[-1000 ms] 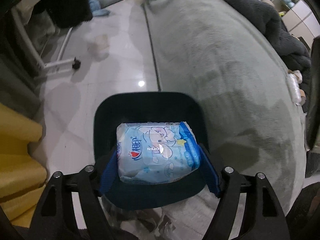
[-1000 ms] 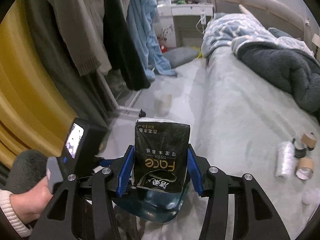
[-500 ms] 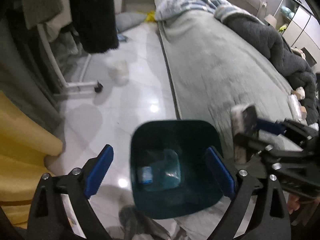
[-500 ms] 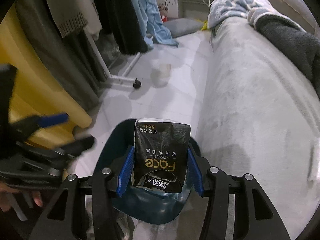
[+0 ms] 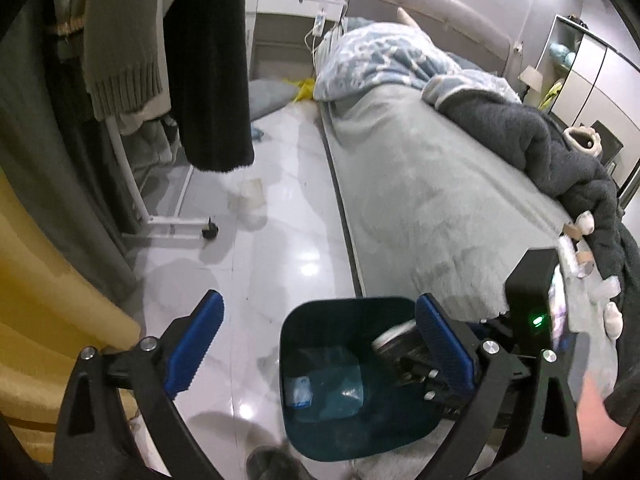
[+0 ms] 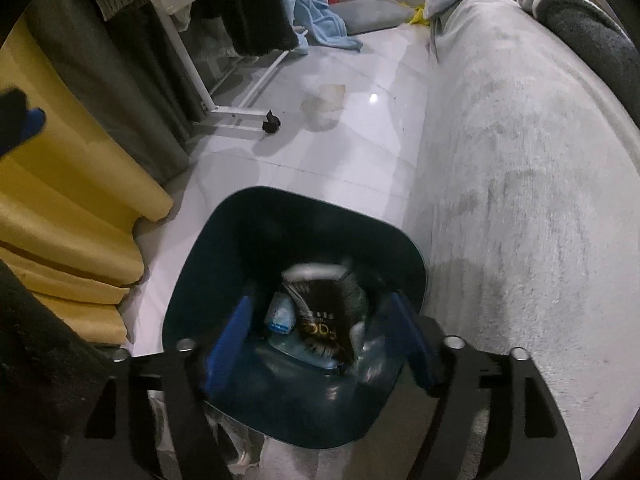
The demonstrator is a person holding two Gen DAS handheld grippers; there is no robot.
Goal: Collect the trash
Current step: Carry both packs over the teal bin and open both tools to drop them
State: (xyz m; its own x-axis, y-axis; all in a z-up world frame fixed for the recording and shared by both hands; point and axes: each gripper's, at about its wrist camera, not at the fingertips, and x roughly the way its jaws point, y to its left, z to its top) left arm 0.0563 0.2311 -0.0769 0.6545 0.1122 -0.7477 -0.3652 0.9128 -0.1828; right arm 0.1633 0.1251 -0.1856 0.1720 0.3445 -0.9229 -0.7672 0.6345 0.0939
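Observation:
A dark blue trash bin (image 5: 308, 320) stands on the floor beside the bed; it also shows in the right wrist view (image 6: 224, 240). The light blue tissue pack (image 5: 298, 390) lies at its bottom. My left gripper (image 5: 320, 344) is open and empty above the bin. My right gripper (image 6: 320, 336) is open over the bin, and the black tissue pack (image 6: 324, 308) is blurred between its fingers, dropping into the bin. In the left wrist view the right gripper (image 5: 424, 364) sits at the bin's right rim with the black pack (image 5: 396, 340).
A grey-covered bed (image 5: 420, 184) with a dark blanket (image 5: 540, 148) lies to the right, with tape rolls (image 5: 580, 256) near its edge. A clothes rack (image 5: 160, 216) with hanging clothes and a yellow curtain (image 5: 40, 300) stand left. A small cup (image 6: 324, 98) sits on the white floor.
My left gripper let the light blue pack fall into the bin, opened and lifted. My right gripper moved over the bin and opened, releasing the black pack.

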